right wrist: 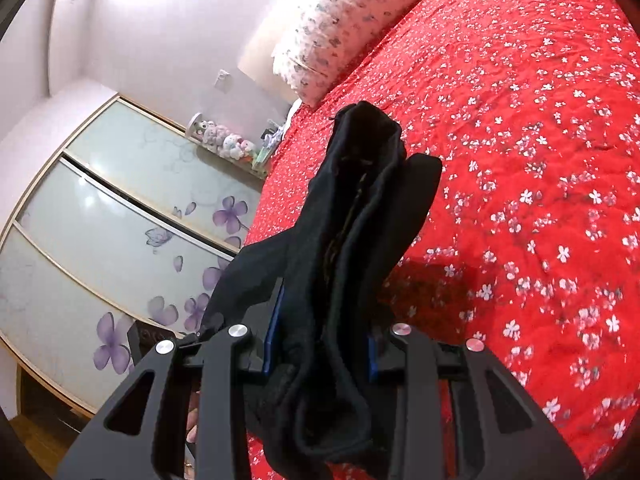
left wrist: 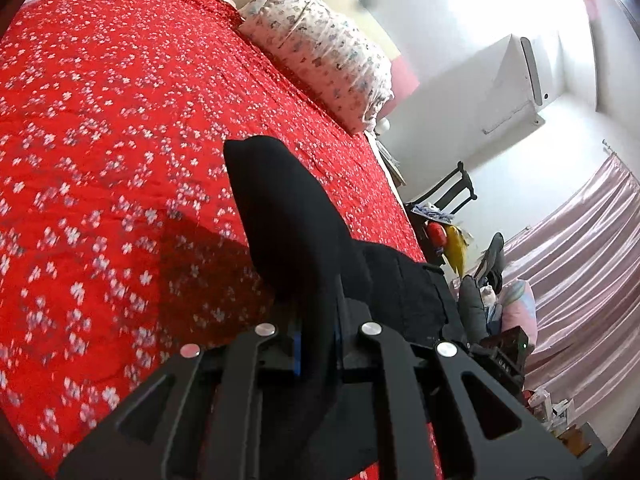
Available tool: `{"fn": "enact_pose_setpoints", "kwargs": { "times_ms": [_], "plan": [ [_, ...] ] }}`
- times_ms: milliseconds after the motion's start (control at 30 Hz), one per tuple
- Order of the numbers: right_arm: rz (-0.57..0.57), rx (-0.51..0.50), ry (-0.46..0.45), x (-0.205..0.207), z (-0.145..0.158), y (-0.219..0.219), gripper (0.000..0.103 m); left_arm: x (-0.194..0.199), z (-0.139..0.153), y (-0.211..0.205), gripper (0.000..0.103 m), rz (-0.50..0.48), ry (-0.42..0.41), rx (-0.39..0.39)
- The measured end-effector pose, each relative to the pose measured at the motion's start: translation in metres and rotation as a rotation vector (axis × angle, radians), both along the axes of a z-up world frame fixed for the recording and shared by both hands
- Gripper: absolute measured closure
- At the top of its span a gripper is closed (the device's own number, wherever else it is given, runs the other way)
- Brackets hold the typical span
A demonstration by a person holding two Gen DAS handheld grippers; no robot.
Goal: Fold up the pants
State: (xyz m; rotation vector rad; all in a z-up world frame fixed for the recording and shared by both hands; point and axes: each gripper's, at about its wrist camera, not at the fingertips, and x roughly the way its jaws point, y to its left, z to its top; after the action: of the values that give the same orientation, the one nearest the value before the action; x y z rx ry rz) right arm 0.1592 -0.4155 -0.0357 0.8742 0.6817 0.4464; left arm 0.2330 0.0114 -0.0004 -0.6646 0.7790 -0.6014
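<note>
The black pants (left wrist: 288,220) hang lifted above a bed with a red flowered cover (left wrist: 100,140). My left gripper (left wrist: 318,356) is shut on a thin fold of the black cloth, which bulges out ahead of the fingers and trails to the right. In the right wrist view my right gripper (right wrist: 320,344) is shut on a thick bunch of the same pants (right wrist: 360,220), several layers wedged between the blue pads. The cloth sticks up and forward past the fingers and hides the fingertips. A dark shadow lies on the cover (right wrist: 520,160) below each bundle.
A flowered pillow (left wrist: 320,52) lies at the head of the bed, seen also as the pillow (right wrist: 344,20). A dark chair (left wrist: 452,196) with clutter stands beside the bed by pink curtains (left wrist: 580,260). Wardrobe sliding doors (right wrist: 100,232) with purple flowers stand on the other side.
</note>
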Motion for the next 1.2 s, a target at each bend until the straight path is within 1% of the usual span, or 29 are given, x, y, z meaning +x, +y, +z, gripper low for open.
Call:
{"fn": "enact_pose_setpoints", "kwargs": {
  "times_ms": [67,167,300,333,367,400,433,467,500,533,567,600,667,700,733,767,800,833,867,900,933,967,1000,1033,1067,1100,1133,1167,1200],
  "plan": [
    [-0.015,0.001,0.001,0.000,-0.002,-0.004,0.070,0.006,-0.002,-0.003,0.093,-0.008,-0.006,0.012],
    [-0.039,0.003,0.031,0.003,-0.012,-0.014,0.070,0.018,-0.015,-0.010,0.093,-0.013,0.029,0.015],
    [-0.051,-0.016,0.054,0.008,-0.023,-0.018,0.070,0.024,-0.031,-0.005,0.092,0.011,0.067,-0.004],
    [-0.064,-0.032,0.081,0.010,-0.030,-0.019,0.070,0.025,-0.038,-0.002,0.090,0.024,0.096,-0.006],
    [-0.070,-0.044,0.104,0.010,-0.035,-0.019,0.069,0.027,-0.045,0.000,0.083,0.037,0.124,-0.009],
    [-0.078,-0.059,0.140,0.011,-0.041,-0.019,0.068,0.029,-0.057,0.005,0.079,0.062,0.167,-0.023],
    [-0.092,-0.067,0.177,0.012,-0.048,-0.020,0.066,0.029,-0.066,0.009,0.067,0.075,0.196,-0.047],
    [-0.104,-0.051,0.196,0.011,-0.052,-0.023,0.064,0.030,-0.078,0.013,0.056,0.086,0.239,-0.085],
    [-0.110,-0.042,0.206,0.009,-0.053,-0.024,0.058,0.030,-0.082,0.016,0.056,0.089,0.252,-0.121],
    [-0.127,-0.053,0.223,0.007,-0.052,-0.026,0.054,0.029,-0.082,0.017,0.056,0.093,0.255,-0.128],
    [-0.141,-0.068,0.225,0.005,-0.049,-0.026,0.050,0.028,-0.080,0.019,0.053,0.097,0.262,-0.120],
    [-0.158,-0.085,0.219,0.002,-0.045,-0.027,0.048,0.028,-0.078,0.020,0.051,0.103,0.266,-0.111],
    [-0.219,-0.107,0.207,-0.007,-0.036,-0.035,0.046,0.023,-0.073,0.027,0.038,0.138,0.263,-0.085],
    [-0.260,-0.111,0.201,-0.012,-0.031,-0.040,0.046,0.019,-0.069,0.033,0.036,0.182,0.257,-0.061],
    [-0.306,-0.117,0.183,-0.020,-0.024,-0.045,0.046,0.013,-0.062,0.040,0.030,0.242,0.245,-0.017],
    [-0.331,-0.129,0.153,-0.027,-0.016,-0.047,0.046,0.007,-0.053,0.044,0.027,0.290,0.222,0.028],
    [-0.339,-0.148,0.120,-0.033,-0.009,-0.046,0.046,0.002,-0.046,0.045,0.027,0.314,0.195,0.059],
    [-0.316,-0.186,0.076,-0.038,0.003,-0.040,0.046,-0.003,-0.037,0.045,0.027,0.330,0.155,0.097],
    [-0.277,-0.230,0.041,-0.042,0.012,-0.030,0.046,-0.011,-0.023,0.039,0.027,0.337,0.088,0.151],
    [-0.239,-0.282,0.015,-0.044,0.020,-0.018,0.046,-0.017,-0.014,0.033,0.027,0.332,0.041,0.184],
    [-0.194,-0.365,-0.008,-0.047,0.027,0.001,0.046,-0.024,-0.003,0.022,0.024,0.316,-0.016,0.221],
    [-0.165,-0.435,-0.023,-0.049,0.031,0.017,0.046,-0.033,0.007,0.006,0.017,0.273,-0.079,0.257],
    [-0.144,-0.477,-0.033,-0.050,0.032,0.028,0.046,-0.038,0.012,-0.009,0.014,0.228,-0.108,0.279],
    [-0.117,-0.529,-0.038,-0.051,0.032,0.042,0.046,-0.040,0.013,-0.019,0.012,0.189,-0.117,0.292],
    [-0.097,-0.565,-0.042,-0.050,0.031,0.052,0.046,-0.045,0.012,-0.035,0.012,0.122,-0.121,0.306],
    [-0.079,-0.590,-0.044,-0.048,0.030,0.061,0.046,-0.047,0.010,-0.044,0.012,0.082,-0.117,0.313],
    [-0.060,-0.615,-0.036,-0.048,0.027,0.069,0.046,-0.051,0.004,-0.058,0.012,0.031,-0.102,0.337],
    [-0.051,-0.633,-0.010,-0.051,0.021,0.074,0.046,-0.052,-0.002,-0.069,0.012,-0.002,-0.088,0.366],
    [-0.045,-0.649,0.044,-0.046,0.011,0.075,0.046,-0.054,-0.008,-0.077,0.012,-0.024,-0.076,0.394]
  ]
}}
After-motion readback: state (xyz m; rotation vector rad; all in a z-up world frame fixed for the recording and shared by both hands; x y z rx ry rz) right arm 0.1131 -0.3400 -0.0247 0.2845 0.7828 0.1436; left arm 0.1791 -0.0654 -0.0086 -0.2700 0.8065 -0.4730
